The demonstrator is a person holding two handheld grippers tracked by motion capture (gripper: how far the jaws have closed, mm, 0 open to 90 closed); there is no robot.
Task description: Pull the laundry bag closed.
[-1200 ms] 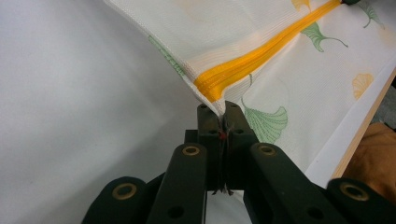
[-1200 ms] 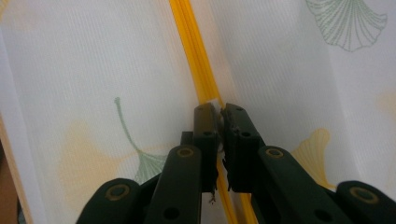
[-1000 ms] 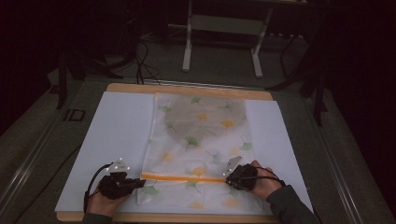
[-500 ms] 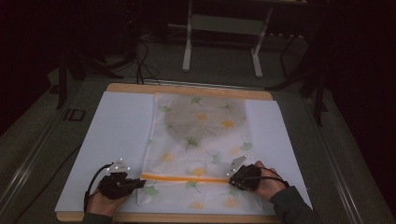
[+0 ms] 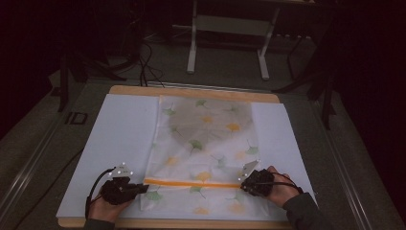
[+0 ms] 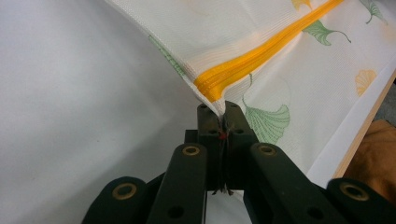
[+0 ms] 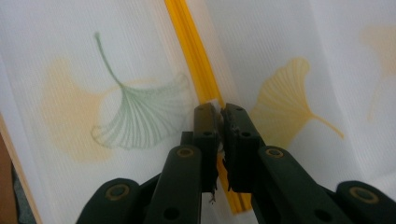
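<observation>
Nothing's shifted much since 1 s ago. Your mesh bag [image 5: 206, 148] lies flat on the surface [image 5: 119, 129], orange zipper [image 5: 191, 183] near you. Left hand-held gripper [image 5: 140, 189] pinches the zipper's end; right hand-held gripper [image 5: 245, 184] looks clamped at the zipper's other end. Prob. next: slide it along, keeping left taut.
</observation>
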